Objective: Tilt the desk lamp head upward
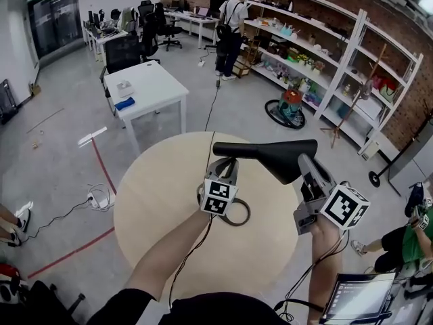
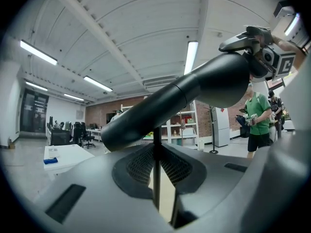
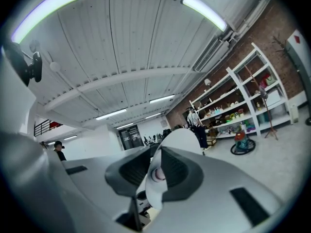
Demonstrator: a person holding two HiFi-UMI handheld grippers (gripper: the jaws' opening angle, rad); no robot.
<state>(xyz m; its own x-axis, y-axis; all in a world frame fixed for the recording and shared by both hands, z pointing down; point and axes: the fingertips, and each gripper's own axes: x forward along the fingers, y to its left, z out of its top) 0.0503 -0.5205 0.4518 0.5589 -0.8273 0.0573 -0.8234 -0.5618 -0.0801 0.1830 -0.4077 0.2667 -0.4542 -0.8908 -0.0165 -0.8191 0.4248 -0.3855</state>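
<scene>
A black desk lamp stands on the round wooden table [image 1: 152, 205], its ring base [image 1: 238, 212] close to me. The cone-shaped lamp head [image 1: 270, 153] lies about level, wide end to the right. My left gripper [image 1: 225, 162] is shut on the lamp's thin stem [image 2: 156, 169] just below the head [image 2: 184, 101]. My right gripper [image 1: 302, 162] is shut on the rim of the head's wide end. In the right gripper view the white inside of the shade [image 3: 167, 149] and its bulb sit between the jaws of my right gripper [image 3: 155, 178]. The left gripper view also shows the right gripper [image 2: 252, 42] at the head's wide end.
The lamp's cable runs across the table towards me. A white desk [image 1: 152, 90] stands beyond the table, shelves [image 1: 318, 53] line the brick wall at right. One person stands by the shelves [image 1: 230, 32], another in green [image 1: 406, 239] at right. A laptop [image 1: 355, 296] sits low right.
</scene>
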